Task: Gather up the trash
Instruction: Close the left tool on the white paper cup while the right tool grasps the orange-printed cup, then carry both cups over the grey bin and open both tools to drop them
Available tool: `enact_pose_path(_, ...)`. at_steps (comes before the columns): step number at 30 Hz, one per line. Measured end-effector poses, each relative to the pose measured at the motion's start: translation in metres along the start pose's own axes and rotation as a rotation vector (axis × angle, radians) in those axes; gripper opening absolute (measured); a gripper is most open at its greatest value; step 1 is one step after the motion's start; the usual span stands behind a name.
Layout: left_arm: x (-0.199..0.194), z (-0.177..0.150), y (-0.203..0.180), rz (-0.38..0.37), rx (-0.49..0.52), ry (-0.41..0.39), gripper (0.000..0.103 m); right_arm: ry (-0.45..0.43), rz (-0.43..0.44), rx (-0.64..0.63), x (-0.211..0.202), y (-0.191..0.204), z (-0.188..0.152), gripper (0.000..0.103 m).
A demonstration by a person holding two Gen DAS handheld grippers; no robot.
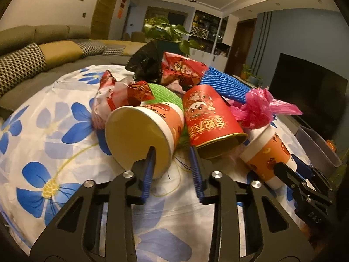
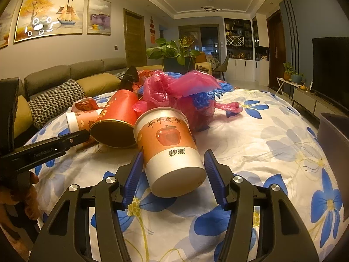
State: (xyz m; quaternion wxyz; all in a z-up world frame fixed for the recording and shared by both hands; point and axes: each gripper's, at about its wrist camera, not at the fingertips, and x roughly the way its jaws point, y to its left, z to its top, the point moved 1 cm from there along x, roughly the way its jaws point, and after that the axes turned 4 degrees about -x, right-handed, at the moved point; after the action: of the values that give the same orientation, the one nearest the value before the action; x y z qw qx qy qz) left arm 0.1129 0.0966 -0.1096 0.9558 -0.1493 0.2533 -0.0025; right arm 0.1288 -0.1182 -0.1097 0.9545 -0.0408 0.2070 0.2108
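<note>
A paper cup [image 1: 141, 135] lies on its side on the flowered tablecloth [image 1: 54, 152], mouth toward me. My left gripper [image 1: 172, 155] straddles its lower rim: one finger sits inside the mouth, the other outside, and a gap shows beside the wall. A second orange-and-white paper cup [image 2: 172, 150] lies tilted with its base toward me, and my right gripper [image 2: 174, 172] is shut on its sides. In the left wrist view that cup [image 1: 268, 159] sits in the right gripper [image 1: 294, 170]. Behind lie a red can [image 1: 211, 120], pink bag [image 1: 259, 107], blue foam net [image 1: 224, 83], green net [image 1: 165, 93] and red wrappers [image 1: 183, 67].
A grey bin [image 2: 333, 135] stands at the table's right edge. A black bag [image 1: 146, 63] tops the pile's far side, with a potted plant [image 2: 174, 52] behind it. A sofa [image 2: 65, 87] runs along the left and a TV [image 2: 329, 65] stands on the right. A hand [image 2: 30, 196] holds the left gripper.
</note>
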Motion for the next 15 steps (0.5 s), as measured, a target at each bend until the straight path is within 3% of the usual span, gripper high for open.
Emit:
enact_pose_path(5, 0.005, 0.0, 0.002, -0.035, -0.014, 0.02, 0.009, 0.012, 0.019, -0.002, 0.007, 0.003, 0.001, 0.062)
enact_pose_path(15, -0.01, -0.001, -0.006, -0.055, -0.002, -0.009, 0.002, 0.016, 0.025, 0.012, 0.013, 0.01, 0.002, 0.062)
